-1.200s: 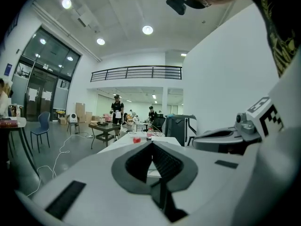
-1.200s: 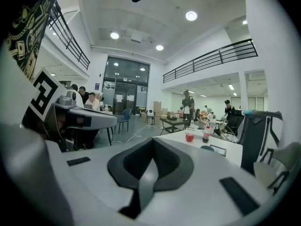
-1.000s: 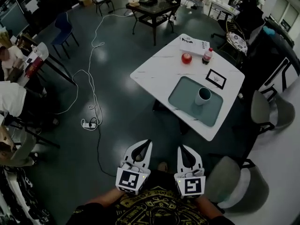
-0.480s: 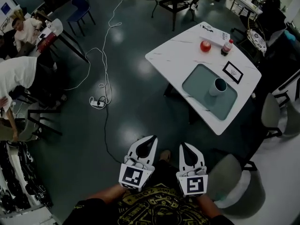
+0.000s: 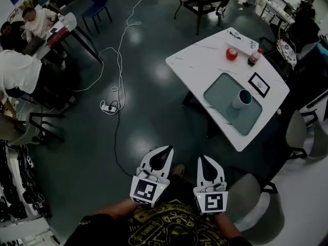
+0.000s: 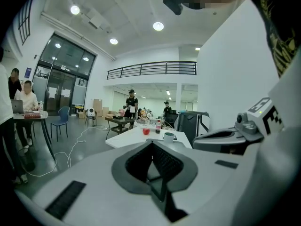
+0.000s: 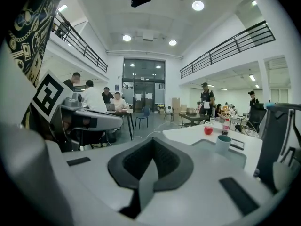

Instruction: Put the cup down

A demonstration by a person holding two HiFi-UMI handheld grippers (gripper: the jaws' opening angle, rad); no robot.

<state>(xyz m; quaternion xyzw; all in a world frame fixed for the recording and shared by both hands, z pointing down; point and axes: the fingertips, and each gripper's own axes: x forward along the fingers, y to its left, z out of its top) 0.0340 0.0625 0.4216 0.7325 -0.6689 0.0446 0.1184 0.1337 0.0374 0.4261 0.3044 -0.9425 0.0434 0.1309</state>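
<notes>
- We held two tools low, close to our body: the left tool (image 5: 165,153) and the right tool (image 5: 203,162). Both were clenched shut, with nothing between their jaws.
- The cup (image 5: 241,98) stood upright on a grey-green mat (image 5: 219,92) on the white tabletop (image 5: 197,63), well apart from both tools across the dark floor (image 5: 148,101).
- An apple (image 5: 231,54) and a bottle (image 5: 253,58) stood near the tabletop's far edge.
- We judged the cup already set down, with no carrying in hand. Any further handling would call for walking to the tabletop and opening one tool around the cup.
</notes>
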